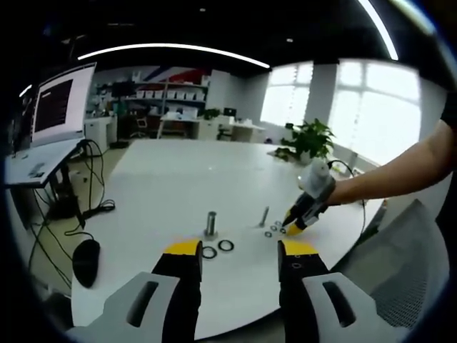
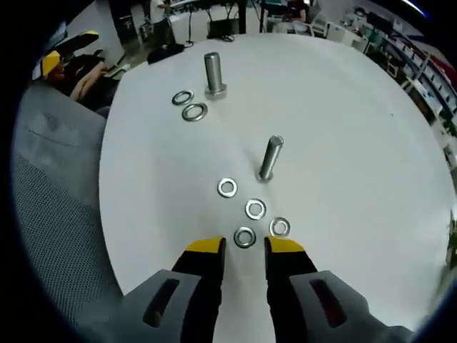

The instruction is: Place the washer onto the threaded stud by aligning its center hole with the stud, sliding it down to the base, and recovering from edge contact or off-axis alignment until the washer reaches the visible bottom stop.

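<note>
**Both grippers hang open over the table, washers lying loose beside two studs**

In your right gripper view, your right gripper [image 2: 245, 246] points down at a white round table [image 2: 343, 114]. Its two yellow-tipped jaws stand apart with nothing between them. Just ahead of the tips lies a small washer [image 2: 245, 236], flat on the table, close to the gap between the jaws but not inside it. Three more small washers lie near it: one just to its right [image 2: 279, 227], one a little further on [image 2: 255, 209], and one beyond that to the left [image 2: 227, 188]. A slim threaded stud [image 2: 270, 158] stands upright just past this cluster, with no washer on it. Further away stands a thicker stud [image 2: 213, 73] on a hex base, with two larger washers [image 2: 183, 97] [image 2: 194, 111] lying flat beside it.

In your left gripper view, your left gripper [image 1: 239, 251] is held above the near edge of the table, its jaws wide apart and holding nothing. The thicker stud and its two dark-looking washers lie just ahead of it. To the right, your other gripper comes in at the end of a bare forearm [image 1: 400, 175], its tips down by the small washers near the slim stud. A chair's mesh back [image 2: 50, 207] sits by the table edge.
</note>
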A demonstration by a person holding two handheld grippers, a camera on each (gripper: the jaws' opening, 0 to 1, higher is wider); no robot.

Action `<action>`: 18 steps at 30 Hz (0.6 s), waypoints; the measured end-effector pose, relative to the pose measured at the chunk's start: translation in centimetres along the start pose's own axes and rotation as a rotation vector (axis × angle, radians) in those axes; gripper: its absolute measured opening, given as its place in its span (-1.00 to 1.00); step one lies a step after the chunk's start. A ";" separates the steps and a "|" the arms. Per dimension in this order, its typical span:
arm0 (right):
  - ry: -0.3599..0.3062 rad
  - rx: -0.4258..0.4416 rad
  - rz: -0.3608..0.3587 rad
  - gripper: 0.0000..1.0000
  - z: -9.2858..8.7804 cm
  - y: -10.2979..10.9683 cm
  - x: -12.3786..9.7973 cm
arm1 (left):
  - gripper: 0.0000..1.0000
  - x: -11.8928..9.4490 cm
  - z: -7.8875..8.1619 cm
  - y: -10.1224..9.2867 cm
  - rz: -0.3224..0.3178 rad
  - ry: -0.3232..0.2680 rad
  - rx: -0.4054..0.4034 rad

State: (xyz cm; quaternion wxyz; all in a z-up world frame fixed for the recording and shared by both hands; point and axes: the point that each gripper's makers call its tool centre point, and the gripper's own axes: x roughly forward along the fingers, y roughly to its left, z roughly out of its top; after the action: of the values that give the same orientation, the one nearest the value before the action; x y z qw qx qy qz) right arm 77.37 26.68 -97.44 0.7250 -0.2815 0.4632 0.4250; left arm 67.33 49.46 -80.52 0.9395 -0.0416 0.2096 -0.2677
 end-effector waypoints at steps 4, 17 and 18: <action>-0.006 0.012 0.005 -0.51 0.1 0.0 0.1 | -0.20 0.0 0.1 0.1 0.006 -0.003 -0.001; -0.012 0.036 -0.006 -0.69 0.2 0.0 0.1 | -0.21 0.1 0.0 -0.1 0.009 0.010 0.009; -0.013 0.025 -0.005 -0.69 0.2 0.0 0.1 | -0.21 0.1 0.0 0.0 0.011 0.008 0.007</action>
State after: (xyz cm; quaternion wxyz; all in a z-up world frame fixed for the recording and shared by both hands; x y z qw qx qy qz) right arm 77.49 26.84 -97.47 0.7325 -0.2709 0.4630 0.4191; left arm 67.36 49.39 -80.58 0.9402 -0.0362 0.2127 -0.2637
